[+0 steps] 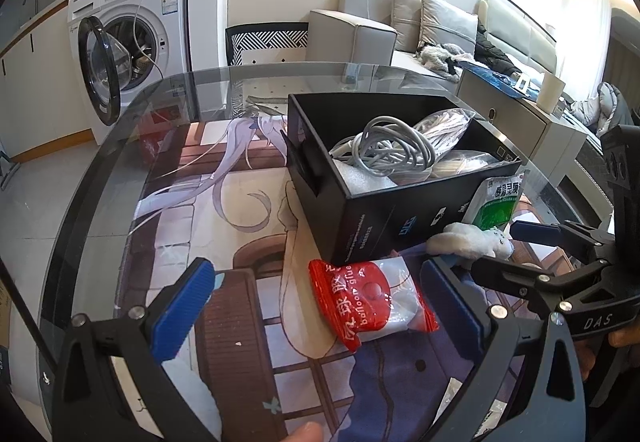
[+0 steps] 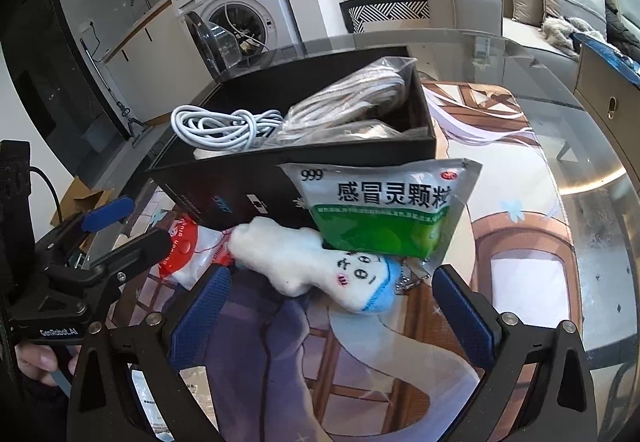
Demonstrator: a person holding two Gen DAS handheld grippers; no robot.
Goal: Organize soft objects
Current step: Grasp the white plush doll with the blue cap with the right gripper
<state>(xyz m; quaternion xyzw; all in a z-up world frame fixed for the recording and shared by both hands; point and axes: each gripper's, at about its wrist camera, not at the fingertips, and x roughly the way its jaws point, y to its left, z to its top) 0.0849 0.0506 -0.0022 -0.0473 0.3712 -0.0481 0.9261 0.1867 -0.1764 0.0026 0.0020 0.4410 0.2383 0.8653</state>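
Lying diagonally, blue end toward the wide-open right gripper [image 2: 332, 306], the plush toy [image 2: 316, 266] leans against the box [image 2: 248, 197]; left gripper [image 1: 320, 306] also open.

Red-and-clear glue packet [image 1: 370, 300] flat on mat beside black box [image 1: 384, 217]. White plush toy [image 2: 320, 266] lying on its side, green-white medicine pouch [image 2: 384, 209] leaning against box, overlapping toy. Box holds coiled grey cable [image 1: 384, 151], bagged rope [image 2: 352, 101].
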